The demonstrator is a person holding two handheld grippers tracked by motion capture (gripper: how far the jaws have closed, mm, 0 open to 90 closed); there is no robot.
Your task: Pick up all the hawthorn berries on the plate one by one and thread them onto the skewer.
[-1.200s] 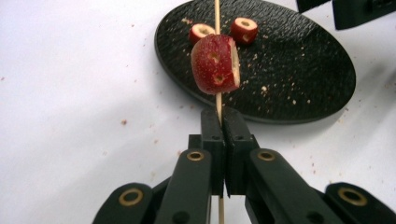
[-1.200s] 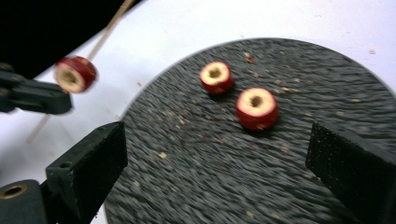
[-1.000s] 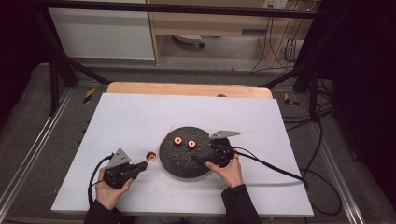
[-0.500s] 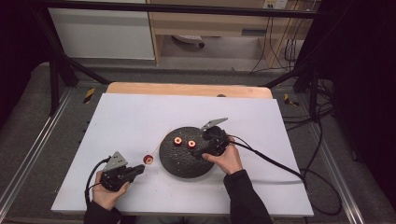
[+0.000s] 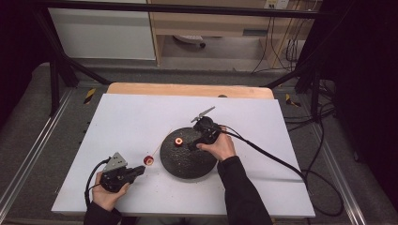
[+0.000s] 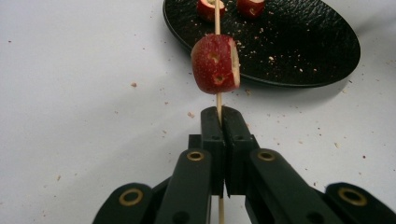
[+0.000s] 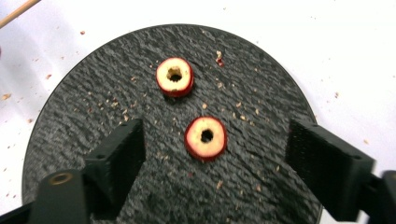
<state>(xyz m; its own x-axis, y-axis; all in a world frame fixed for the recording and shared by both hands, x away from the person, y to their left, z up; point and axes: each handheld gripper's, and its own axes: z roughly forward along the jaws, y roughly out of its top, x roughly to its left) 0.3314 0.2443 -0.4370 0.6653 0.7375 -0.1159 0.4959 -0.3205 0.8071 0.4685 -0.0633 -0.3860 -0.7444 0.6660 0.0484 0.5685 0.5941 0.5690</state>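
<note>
My left gripper [image 6: 219, 114] is shut on a thin wooden skewer [image 6: 218, 99] that runs toward the black plate [image 6: 289, 46]. A red hawthorn-like fruit piece [image 6: 215, 64] is threaded on the skewer just past the jaws. In the high view that gripper [image 5: 140, 170] rests at the table's front left, with the threaded piece [image 5: 149, 160] beside the plate [image 5: 183, 164]. My right gripper [image 7: 212, 135] hovers over the plate [image 7: 116, 102], and its jaws have just been closing. A cored fruit ring [image 7: 205, 137] lies between them, untouched. A second ring [image 7: 174, 76] lies farther off.
Crumbs are scattered on the plate and on the white table top [image 5: 141, 117]. The right gripper's cable [image 5: 281, 164] trails off to the right across the table. A wooden strip [image 5: 187, 89] edges the far side.
The right hand moved away from the person over the plate, and its gripper now covers one of the two rings in the high view. The left hand kept still.
</note>
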